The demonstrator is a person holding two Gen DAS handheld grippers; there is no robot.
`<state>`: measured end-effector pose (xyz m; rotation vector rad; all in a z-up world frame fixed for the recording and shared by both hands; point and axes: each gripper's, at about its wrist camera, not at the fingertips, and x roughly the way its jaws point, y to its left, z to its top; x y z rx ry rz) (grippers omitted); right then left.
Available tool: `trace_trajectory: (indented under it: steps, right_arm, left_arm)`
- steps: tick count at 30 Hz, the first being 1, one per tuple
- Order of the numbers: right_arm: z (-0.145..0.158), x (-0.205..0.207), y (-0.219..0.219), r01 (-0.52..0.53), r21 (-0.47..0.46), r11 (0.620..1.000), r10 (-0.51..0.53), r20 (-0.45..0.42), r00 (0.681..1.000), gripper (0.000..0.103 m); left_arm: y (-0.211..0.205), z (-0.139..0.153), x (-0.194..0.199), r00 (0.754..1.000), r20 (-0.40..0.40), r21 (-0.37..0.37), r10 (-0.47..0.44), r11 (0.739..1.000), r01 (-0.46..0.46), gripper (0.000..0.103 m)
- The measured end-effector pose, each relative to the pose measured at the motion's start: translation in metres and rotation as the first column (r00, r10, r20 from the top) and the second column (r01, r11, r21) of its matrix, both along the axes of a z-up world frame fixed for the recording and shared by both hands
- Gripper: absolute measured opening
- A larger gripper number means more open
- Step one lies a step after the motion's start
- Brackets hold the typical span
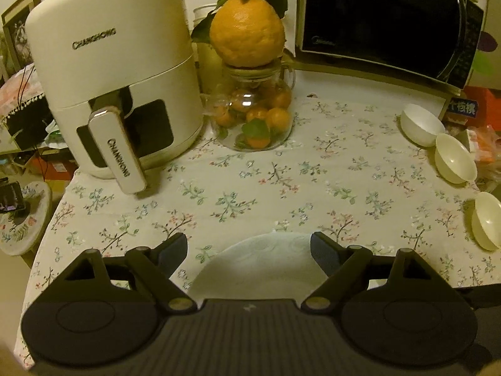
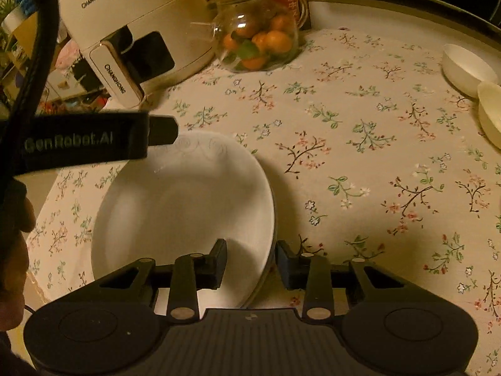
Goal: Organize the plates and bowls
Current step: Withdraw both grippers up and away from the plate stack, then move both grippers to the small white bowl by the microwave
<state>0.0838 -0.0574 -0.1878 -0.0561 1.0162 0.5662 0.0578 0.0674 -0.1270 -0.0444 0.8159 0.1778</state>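
A white plate lies on the floral tablecloth, and seems to rest on another plate beneath it. My right gripper straddles its right rim with one finger inside and one outside, a gap left on each side, so it is open. My left gripper is open above the plate's far rim; its body crosses the right wrist view at the left. Three small white bowls lie tilted along the table's right edge.
A white air fryer stands at the back left, a glass jar of oranges with a large citrus on top beside it, and a microwave at the back right. The table edge drops off at the left.
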Motion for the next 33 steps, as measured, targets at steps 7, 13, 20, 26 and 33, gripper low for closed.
trace_trajectory:
  steps: [7,13,20,26,33]
  right_arm:
    - [0.026,0.012,-0.034,0.072,0.114,0.991,-0.075,0.020,0.997,0.036]
    - [0.043,0.037,-0.106,0.249,0.174,0.953,-0.261,0.051,0.964,0.046]
    - [0.041,0.084,-0.212,0.507,0.246,0.826,-0.525,0.009,0.851,0.059]
    - [0.050,0.131,-0.253,0.560,0.319,0.764,-0.596,0.020,0.802,0.060]
    - [0.053,0.199,-0.268,0.527,0.399,0.751,-0.585,0.032,0.810,0.060]
  left_arm:
    - [-0.037,0.019,0.027,0.997,0.029,-0.022,-0.066,0.998,0.066,0.086]
    - [-0.085,0.020,0.074,0.988,-0.003,-0.088,-0.153,0.984,0.153,0.087]
    - [-0.119,0.009,0.151,0.994,-0.006,-0.256,-0.105,0.962,0.100,0.087]
    - [-0.136,-0.010,0.211,0.999,0.000,-0.328,-0.033,0.944,0.031,0.087]
    - [-0.146,-0.033,0.255,1.000,0.025,-0.425,-0.007,0.905,0.017,0.084]
